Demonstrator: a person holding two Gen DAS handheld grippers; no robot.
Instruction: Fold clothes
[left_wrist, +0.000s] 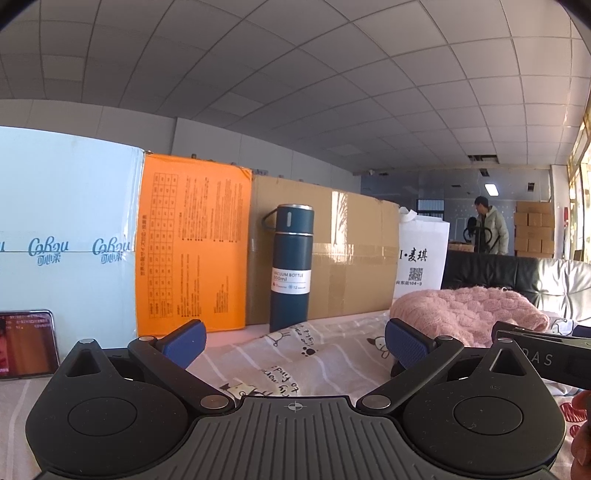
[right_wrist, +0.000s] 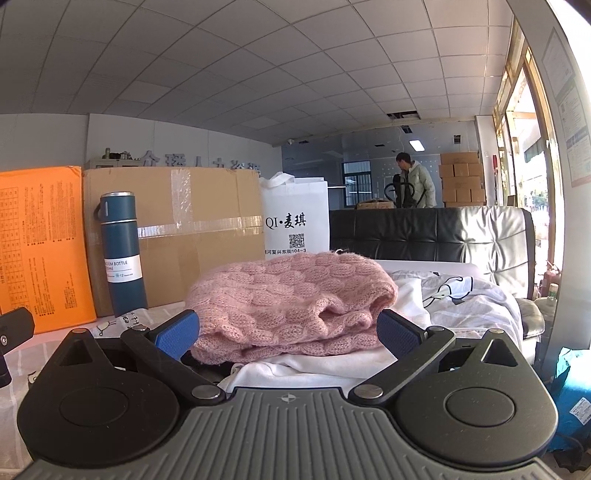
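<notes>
A folded pink knitted sweater (right_wrist: 291, 306) lies on a white garment (right_wrist: 314, 365), on a cartoon-print sheet (left_wrist: 295, 354). My right gripper (right_wrist: 288, 332) is open, its blue pads on either side of the sweater's near edge, not closed on it. The sweater also shows in the left wrist view (left_wrist: 465, 310) at the right. My left gripper (left_wrist: 293, 341) is open and empty over the sheet, left of the sweater. The right gripper's body (left_wrist: 543, 354) shows at the right edge of the left view.
A blue vacuum bottle (left_wrist: 290, 269) stands upright before a cardboard box (left_wrist: 351, 258), an orange box (left_wrist: 192, 243) and a pale blue carton (left_wrist: 66, 236). A white bag (right_wrist: 297, 221), a phone (left_wrist: 26, 343), a black sofa back (right_wrist: 443, 236) and a distant person (right_wrist: 413, 181) are around.
</notes>
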